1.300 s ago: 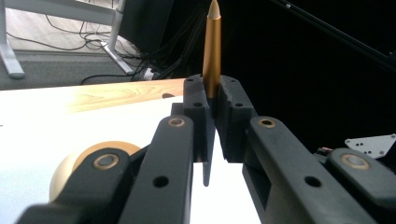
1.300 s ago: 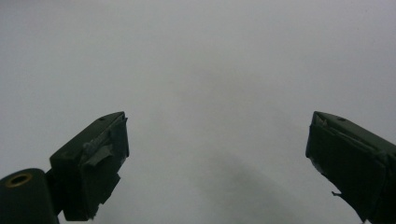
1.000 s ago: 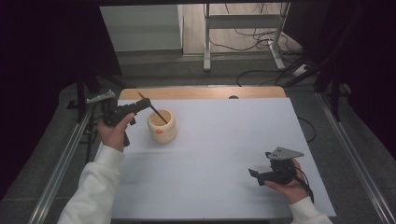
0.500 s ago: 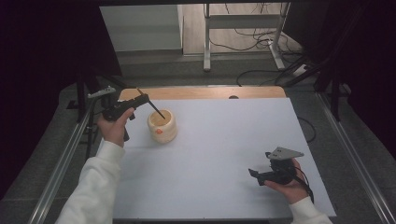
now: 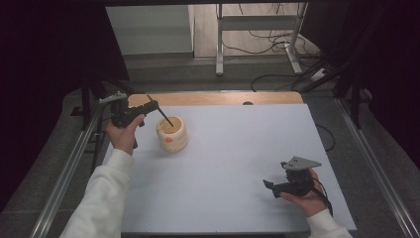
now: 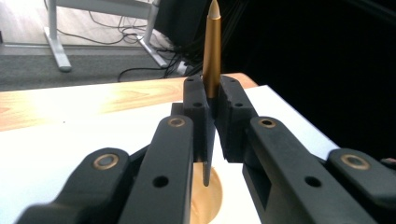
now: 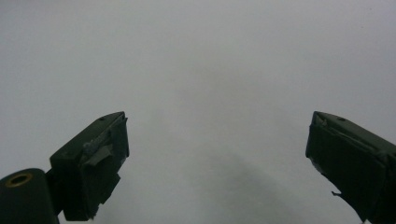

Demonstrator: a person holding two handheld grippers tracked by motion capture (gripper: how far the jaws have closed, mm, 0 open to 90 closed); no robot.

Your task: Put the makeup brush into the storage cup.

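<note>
My left gripper [image 5: 151, 105], upper left, pinches a gold pen [image 6: 211, 51], tip over the wooden cup [image 5: 172, 134]; a slipping grip could miss it. Right gripper [image 5: 270, 185] fingers spread, idle.

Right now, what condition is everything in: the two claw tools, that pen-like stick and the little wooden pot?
Left gripper: shut on the pen, held above the cup.
Pen: clamped between the jaws, gold end up, dark end pointing down into the cup's mouth.
Wooden cup: upright on the white table, mouth open.
Right gripper: open, holding nothing, jaws wide apart over bare table.
</note>
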